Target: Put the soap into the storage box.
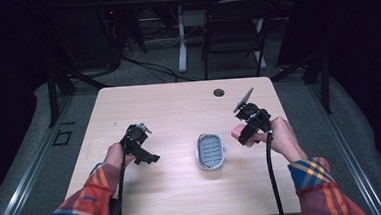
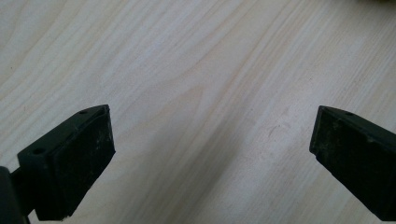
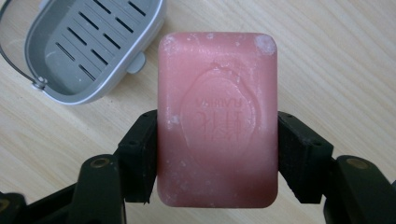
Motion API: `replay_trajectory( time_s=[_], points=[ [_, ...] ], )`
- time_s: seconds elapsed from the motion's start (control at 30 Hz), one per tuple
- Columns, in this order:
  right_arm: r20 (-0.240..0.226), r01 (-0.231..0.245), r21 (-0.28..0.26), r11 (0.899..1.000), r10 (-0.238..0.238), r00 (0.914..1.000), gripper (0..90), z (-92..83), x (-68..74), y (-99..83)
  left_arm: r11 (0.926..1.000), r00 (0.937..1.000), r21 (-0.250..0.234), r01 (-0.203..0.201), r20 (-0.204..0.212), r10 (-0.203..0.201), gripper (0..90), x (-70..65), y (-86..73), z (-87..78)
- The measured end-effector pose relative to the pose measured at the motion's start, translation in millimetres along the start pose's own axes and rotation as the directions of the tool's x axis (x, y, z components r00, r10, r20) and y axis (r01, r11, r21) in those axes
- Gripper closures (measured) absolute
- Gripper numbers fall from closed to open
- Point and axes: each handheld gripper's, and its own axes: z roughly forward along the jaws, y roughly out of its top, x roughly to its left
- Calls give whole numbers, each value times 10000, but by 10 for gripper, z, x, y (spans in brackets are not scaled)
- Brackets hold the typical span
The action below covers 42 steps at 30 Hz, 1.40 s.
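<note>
Right gripper (image 3: 217,154) fingers clamp pink soap bar (image 3: 217,116); left gripper (image 2: 210,154) fingers spread wide, empty.

A pale wood-grain table (image 1: 178,108), matt and smooth, carries a grey plastic dish (image 3: 88,51) with a slotted floor and thin wire bail. At its 3 o'clock, a pink waxy soap (image 3: 217,119), embossed and white-flecked, sits between matt black, scuffed pads (image 3: 299,154).

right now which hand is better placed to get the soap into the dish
Right. The right gripper already clamps the pink soap bar, just to the right of the empty grey soap dish. The left gripper is open over bare table, holding nothing.
</note>
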Motion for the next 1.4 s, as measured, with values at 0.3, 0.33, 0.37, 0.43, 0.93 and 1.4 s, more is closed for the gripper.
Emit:
replay_trajectory(
  time_s=[0.3,0.33,0.37,0.43,0.93,1.4],
  points=[
    [92,187,70,9998,-188,9998,372,1,60,92,10000,10000,8,-12,5,12,0,4,0,2],
    [75,249,102,9996,-250,9997,372,-2,66,107,10000,10000,4,-17,4,17,0,4,0,1],
    [50,298,152,9994,-299,9995,372,-10,71,118,10000,10000,-8,-14,14,14,0,4,-1,0],
    [18,333,85,9994,-333,9994,372,-9,95,137,10000,10000,-9,-8,25,8,0,3,-2,-1],
    [86,805,266,9964,-808,9967,372,-18,244,284,10000,10000,-25,-79,40,79,0,-2,0,-7],
    [19,1091,538,9926,-1094,9940,372,51,348,408,9999,9999,-66,-84,77,84,0,0,-2,-2]
  ],
)
